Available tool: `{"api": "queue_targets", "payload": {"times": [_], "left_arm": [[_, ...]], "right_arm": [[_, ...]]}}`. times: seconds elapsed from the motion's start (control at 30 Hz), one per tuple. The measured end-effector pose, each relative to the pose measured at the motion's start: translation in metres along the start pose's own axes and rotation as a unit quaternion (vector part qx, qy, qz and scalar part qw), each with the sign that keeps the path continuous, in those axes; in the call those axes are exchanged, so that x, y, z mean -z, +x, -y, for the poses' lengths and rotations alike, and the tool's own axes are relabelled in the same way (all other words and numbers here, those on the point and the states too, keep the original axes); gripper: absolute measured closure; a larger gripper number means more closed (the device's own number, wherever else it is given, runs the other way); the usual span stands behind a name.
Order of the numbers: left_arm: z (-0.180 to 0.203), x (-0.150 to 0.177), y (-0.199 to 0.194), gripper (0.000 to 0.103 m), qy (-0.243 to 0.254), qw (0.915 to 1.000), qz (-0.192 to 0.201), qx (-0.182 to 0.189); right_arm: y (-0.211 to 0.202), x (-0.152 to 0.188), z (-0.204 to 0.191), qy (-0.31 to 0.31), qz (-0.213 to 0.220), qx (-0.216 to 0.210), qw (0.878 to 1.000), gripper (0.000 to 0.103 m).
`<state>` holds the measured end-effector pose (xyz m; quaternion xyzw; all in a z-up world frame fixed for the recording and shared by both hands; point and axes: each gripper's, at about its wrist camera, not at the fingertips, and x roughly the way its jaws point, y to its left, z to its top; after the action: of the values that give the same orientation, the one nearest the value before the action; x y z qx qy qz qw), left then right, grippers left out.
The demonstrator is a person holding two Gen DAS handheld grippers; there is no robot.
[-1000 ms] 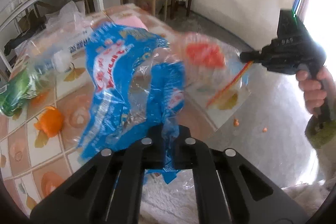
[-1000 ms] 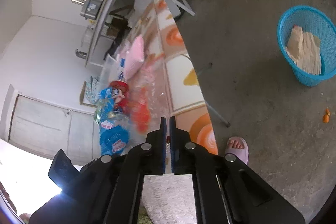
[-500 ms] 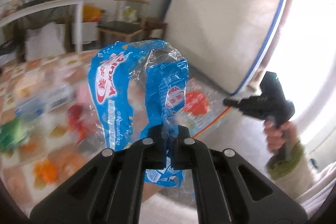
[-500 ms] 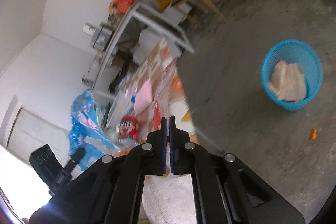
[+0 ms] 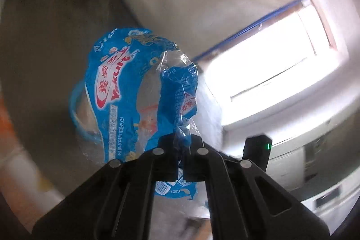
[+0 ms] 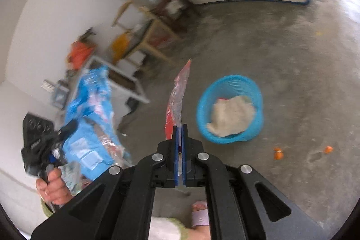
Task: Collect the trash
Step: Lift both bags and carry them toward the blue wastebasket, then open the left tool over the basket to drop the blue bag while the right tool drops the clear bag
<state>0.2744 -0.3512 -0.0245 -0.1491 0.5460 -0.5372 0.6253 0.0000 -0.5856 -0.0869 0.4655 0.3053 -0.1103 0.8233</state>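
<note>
The left gripper (image 5: 180,150) is pinching a blue wrapper (image 5: 117,91); the right gripper (image 6: 179,150) is clamping a clear red-printed bag (image 6: 176,100), both near the blue basket (image 6: 229,138).

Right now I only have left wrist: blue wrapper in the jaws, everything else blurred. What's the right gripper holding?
Observer: The right gripper is shut on a clear wrapper with red print.
Operator: Bin in sight?
Observer: Yes. A blue basket stands on the floor, just right of that wrapper in the right wrist view, with a pale crumpled wad inside.
Operator: Loose trash down there?
Observer: Two small orange scraps lie right of the basket.
</note>
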Motion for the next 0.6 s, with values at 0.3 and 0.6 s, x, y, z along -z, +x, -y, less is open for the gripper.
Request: {"api": "queue_targets", "payload": {"times": [0.3, 0.6], "left_arm": [[-0.102, -0.042, 0.156, 0.102, -0.117, 0.987, -0.085, -0.071], [-0.149, -0.05, 0.231, 0.087, -0.146, 0.9732, -0.109, -0.14]], "right_arm": [[0.022, 0.0, 0.069, 0.068, 0.0, 0.049, 0.996, 0.1], [0.038, 0.009, 0.088, 0.079, -0.001, 0.086, 0.993, 0.101]]}}
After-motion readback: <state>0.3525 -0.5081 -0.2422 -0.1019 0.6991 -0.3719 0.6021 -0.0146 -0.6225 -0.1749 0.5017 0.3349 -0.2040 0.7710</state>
